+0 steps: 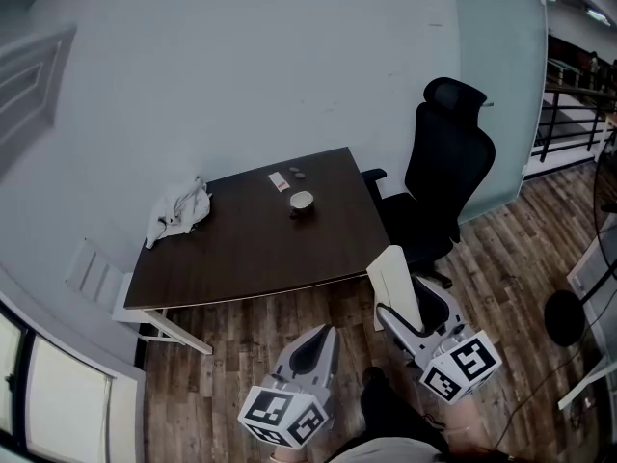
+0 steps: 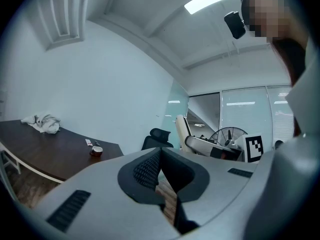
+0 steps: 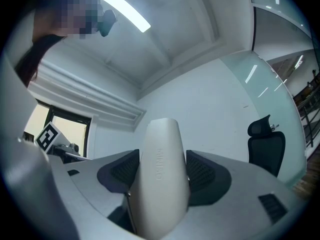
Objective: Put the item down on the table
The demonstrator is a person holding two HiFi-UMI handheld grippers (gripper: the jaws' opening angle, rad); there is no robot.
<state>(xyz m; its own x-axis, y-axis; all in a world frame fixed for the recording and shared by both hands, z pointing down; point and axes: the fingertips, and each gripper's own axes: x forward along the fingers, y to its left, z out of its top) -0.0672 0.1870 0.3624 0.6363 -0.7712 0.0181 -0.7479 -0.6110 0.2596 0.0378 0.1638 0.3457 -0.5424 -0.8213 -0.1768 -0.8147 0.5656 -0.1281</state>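
Floorboards (image 1: 241, 355) separate our right hand-held gripper (image 1: 410, 309), clamping a white case (image 1: 388, 270) upright, from the table (image 1: 251, 249) ahead-left; our left hand-held gripper (image 1: 318, 340) is closed, empty.

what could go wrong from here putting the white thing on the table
The white item sticks far out of the right gripper, so it may tilt or slip on the way. The chair sits by the right edge of the table and could be bumped on the approach. The cup on the table could get knocked at set-down.
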